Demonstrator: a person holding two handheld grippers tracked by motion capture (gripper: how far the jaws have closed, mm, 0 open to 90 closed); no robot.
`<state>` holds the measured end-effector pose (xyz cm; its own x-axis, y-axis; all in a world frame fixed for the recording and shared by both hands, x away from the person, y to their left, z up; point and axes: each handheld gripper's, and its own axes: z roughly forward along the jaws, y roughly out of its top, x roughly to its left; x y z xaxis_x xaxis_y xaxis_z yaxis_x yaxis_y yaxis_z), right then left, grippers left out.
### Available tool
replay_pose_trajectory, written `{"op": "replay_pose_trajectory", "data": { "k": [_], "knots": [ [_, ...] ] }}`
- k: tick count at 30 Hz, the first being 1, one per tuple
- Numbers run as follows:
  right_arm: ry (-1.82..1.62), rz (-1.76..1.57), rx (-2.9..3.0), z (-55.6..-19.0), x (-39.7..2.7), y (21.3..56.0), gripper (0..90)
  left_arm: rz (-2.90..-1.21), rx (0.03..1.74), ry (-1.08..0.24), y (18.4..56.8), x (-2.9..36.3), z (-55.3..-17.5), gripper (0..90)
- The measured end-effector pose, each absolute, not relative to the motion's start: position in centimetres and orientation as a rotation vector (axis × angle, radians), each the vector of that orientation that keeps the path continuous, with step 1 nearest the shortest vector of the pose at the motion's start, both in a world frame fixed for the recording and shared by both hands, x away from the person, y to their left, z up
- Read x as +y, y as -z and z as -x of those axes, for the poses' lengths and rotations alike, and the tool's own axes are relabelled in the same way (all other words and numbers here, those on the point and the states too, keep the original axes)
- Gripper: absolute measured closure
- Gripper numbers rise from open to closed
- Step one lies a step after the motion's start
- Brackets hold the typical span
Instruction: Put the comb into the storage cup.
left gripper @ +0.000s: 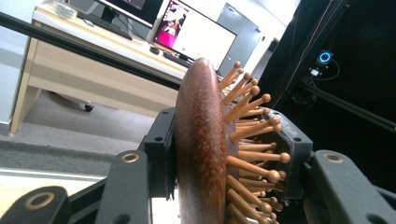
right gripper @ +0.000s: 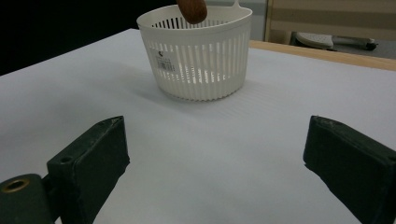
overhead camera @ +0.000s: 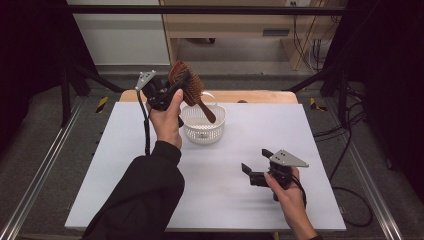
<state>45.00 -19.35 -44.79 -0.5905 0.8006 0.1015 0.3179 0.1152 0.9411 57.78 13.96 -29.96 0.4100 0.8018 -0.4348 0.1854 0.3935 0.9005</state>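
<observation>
- High view: one wooden brush [overhead camera: 189, 87] is held up in the air by the left gripper [overhead camera: 167, 92], its jaws pinching the oval head. The handle slants down so that its tip hangs over the mouth of the one white basket [overhead camera: 202, 131], which stands on the white table [overhead camera: 150, 160] toward the far edge. The right gripper [overhead camera: 256, 170] rests low over the near right of the table, well apart from the basket, jaws spread and empty.
- Left gripper view: the jaws are clamped on the brush head [left gripper: 201, 149], one against the smooth back, the other among the ball-tipped wooden pins [left gripper: 252, 158]. I judge the brush stiff, light and not fragile; the polished back could slip, so a grip across the head or around the handle suits it best.
- Right gripper view: the two black jaws stand wide apart with bare table between them. Ahead is the slotted basket [right gripper: 201, 70], with the rounded handle tip [right gripper: 192, 10] just above its rim.
- Count: one brush, one basket, two grippers.
</observation>
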Motion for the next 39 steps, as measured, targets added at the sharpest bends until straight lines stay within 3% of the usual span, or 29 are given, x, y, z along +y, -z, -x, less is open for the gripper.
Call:
{"op": "replay_pose_trajectory", "data": {
  "k": [39],
  "knots": [
    [-1.486,-1.077,1.972,-45.0,-19.3,44.9,7.1,-1.246,1.116,-0.541,33.7,12.1,-60.1,50.5]
  ]
}}
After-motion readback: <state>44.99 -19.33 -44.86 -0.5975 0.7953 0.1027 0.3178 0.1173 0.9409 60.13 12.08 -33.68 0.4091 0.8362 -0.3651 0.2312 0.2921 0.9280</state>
